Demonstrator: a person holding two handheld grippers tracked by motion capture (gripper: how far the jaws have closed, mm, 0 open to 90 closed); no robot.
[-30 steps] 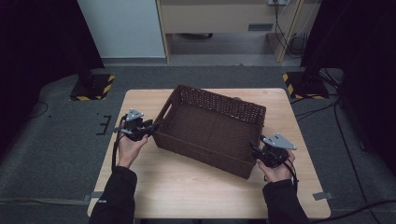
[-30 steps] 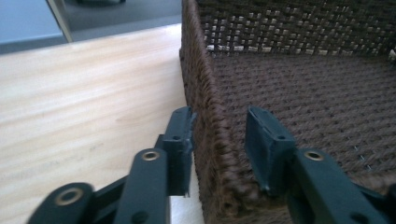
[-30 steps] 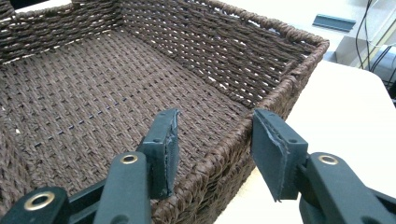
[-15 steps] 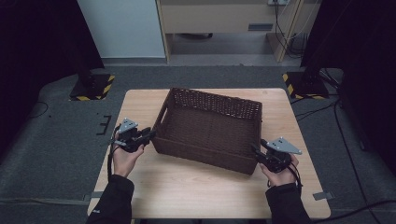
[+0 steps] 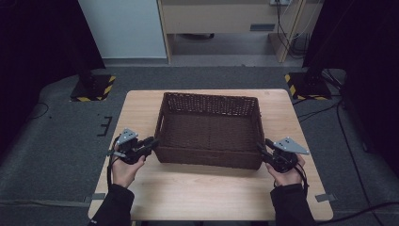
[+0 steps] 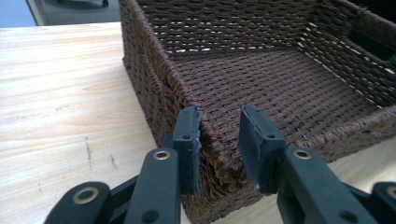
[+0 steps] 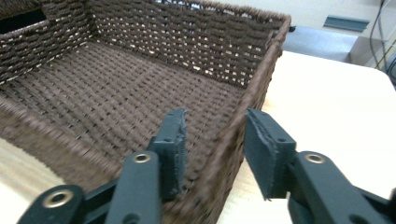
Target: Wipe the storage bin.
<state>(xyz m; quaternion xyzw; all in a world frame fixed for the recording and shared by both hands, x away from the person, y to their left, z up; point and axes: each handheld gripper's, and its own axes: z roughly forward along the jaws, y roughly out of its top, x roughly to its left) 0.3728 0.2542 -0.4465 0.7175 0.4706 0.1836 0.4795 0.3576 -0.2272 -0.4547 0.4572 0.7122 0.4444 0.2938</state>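
Observation:
A dark brown wicker basket (image 5: 210, 97) lies squarely on the wooden table (image 5: 211, 193), with nothing inside it. My left gripper (image 5: 153, 141) is at its near left corner. In the left gripper view the jaws (image 6: 219, 135) straddle the basket's wall (image 6: 154, 70); they have just been closing and the wall fills the gap between the pads. My right gripper (image 5: 261, 147) is at the near right corner. Its jaws (image 7: 215, 135) also straddle the wall (image 7: 187, 37) and have just been closing, but a gap remains at the inner pad (image 7: 175, 140).
Bare wood runs along the table's front edge and beside both ends of the basket. Cut-out handles sit in the basket's short walls (image 6: 369, 44). Dark floor, stands with yellow-black striped bases (image 5: 91, 89) and a cabinet lie beyond the table.
The basket has turned from a skewed pose to square with the table. My left hand has swung toward me with its corner. The right hand has hardly moved.

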